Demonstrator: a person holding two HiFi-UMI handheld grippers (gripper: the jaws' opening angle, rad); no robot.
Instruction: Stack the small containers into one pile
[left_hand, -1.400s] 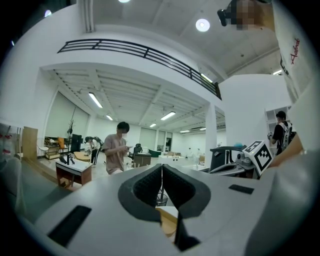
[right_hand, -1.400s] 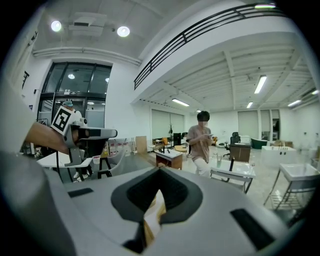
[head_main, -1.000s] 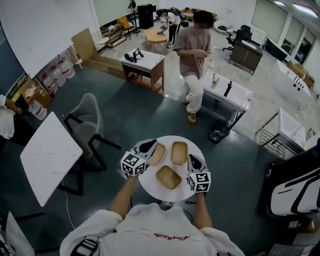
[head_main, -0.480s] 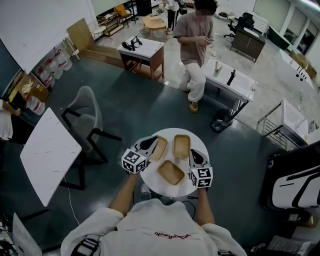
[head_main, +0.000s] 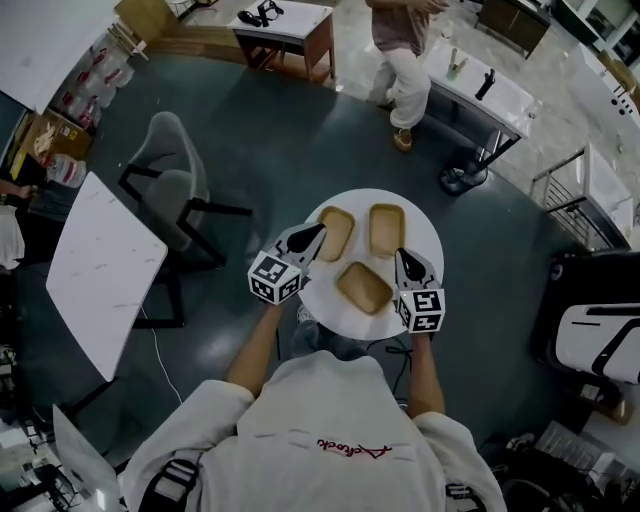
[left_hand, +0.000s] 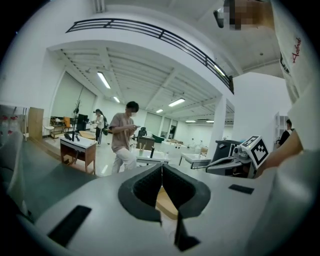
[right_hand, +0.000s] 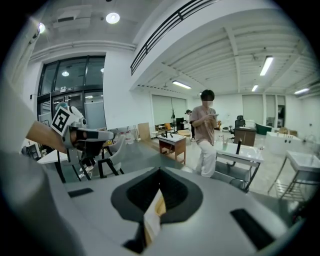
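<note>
Head view, straight down: counted three small containers, tan and shallow, spread out on the round white surface, none stacked yet. Spotted the far-left container and the far-right container side by side on the surface's far half. Spotted the near container alone on its near half, apart from both.

Judged them light, stiff, wood-like trays with raised rims. Probably not fragile, possibly a touch slick against smooth pads. Best taken by one rim wall, one pad inside and one outside, at the middle of a long side so as not to tip.

Found the left hand-held gripper over the surface's left edge, tips just beside the far-left container. Found the right hand-held gripper over the surface's right side, just beside the near container. Saw both pressed together in their own views, tips meeting, nothing pinched. Would need spreading before any pickup.

Got only a sliver of tan through the jaw notch in the left gripper view and the right gripper view, with no layout at all. Gained instead a level look past the surface at a standing person, cropped to legs from above. Caught the opposite hand-held gripper side-on in each as well.
</note>
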